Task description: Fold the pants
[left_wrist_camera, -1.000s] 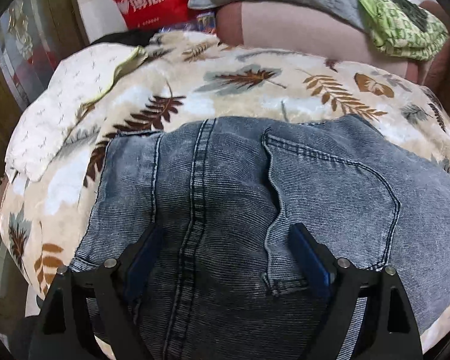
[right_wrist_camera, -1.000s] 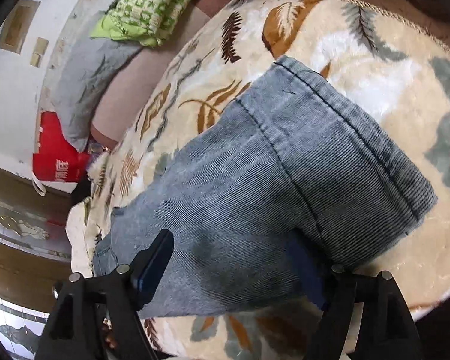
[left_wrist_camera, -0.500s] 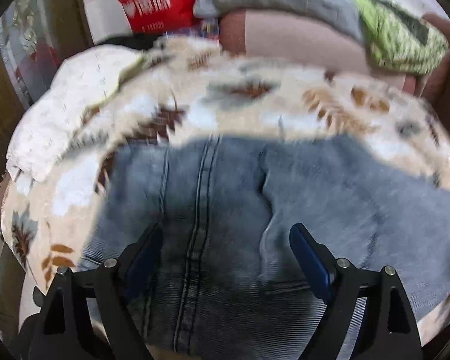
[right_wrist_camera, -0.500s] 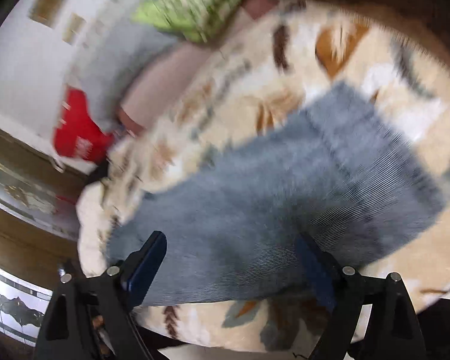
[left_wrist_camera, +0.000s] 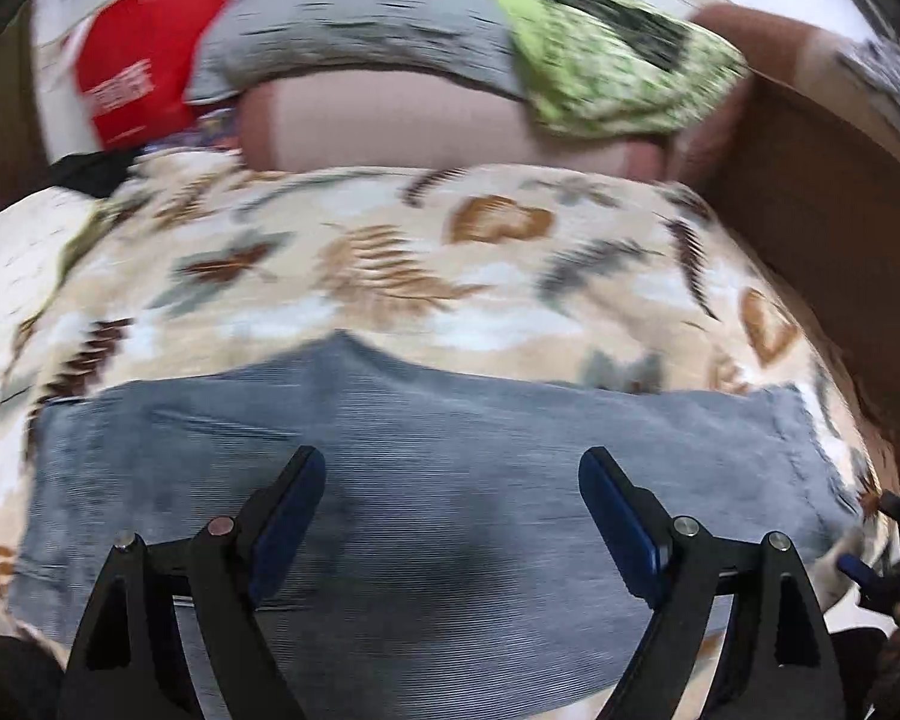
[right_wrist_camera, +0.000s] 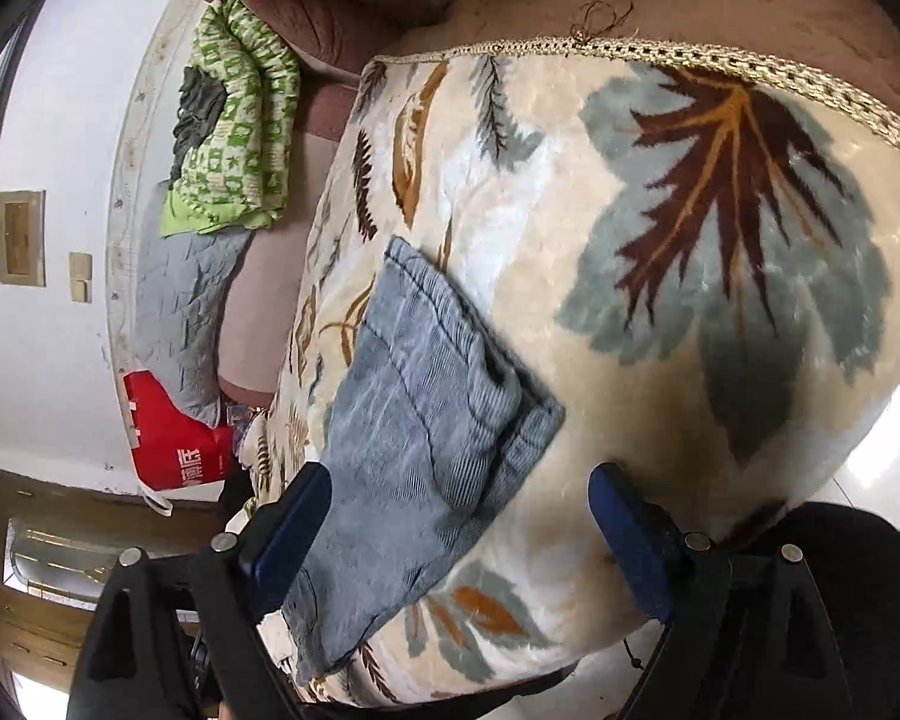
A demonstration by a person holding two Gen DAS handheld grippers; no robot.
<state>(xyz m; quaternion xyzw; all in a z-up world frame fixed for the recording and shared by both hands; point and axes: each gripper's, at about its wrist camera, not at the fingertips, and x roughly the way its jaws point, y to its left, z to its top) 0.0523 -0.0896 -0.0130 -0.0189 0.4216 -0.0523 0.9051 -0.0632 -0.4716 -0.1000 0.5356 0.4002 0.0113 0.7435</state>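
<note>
In the left wrist view the pants (left_wrist_camera: 426, 480) lay as a flat band of blue-grey denim along the near edge of a leaf-print blanket (left_wrist_camera: 390, 258), which covered what looked like a sofa or bed — I could not tell which. The left tongs (left_wrist_camera: 450, 498) hung over the middle of the denim with the jaws wide apart and nothing between them. The picture was smeared, so seams and edges could not be read there; a grip chosen from it might well catch one layer instead of the whole stack.

In the right wrist view the right tongs (right_wrist_camera: 459, 516) also stood apart and empty. One blue finger (right_wrist_camera: 288, 531) sat just beside or over the cloth's long edge, the other finger (right_wrist_camera: 624, 534) over bare blanket. The hem end (right_wrist_camera: 510, 396) showed stacked layers, slightly offset. The pants ran close to the blanket's near edge — a pull toward that edge could drag them off. The plush blanket could also bunch into a closing grip, and uneven lifting by the two tongs would likely skew the fold.
</note>
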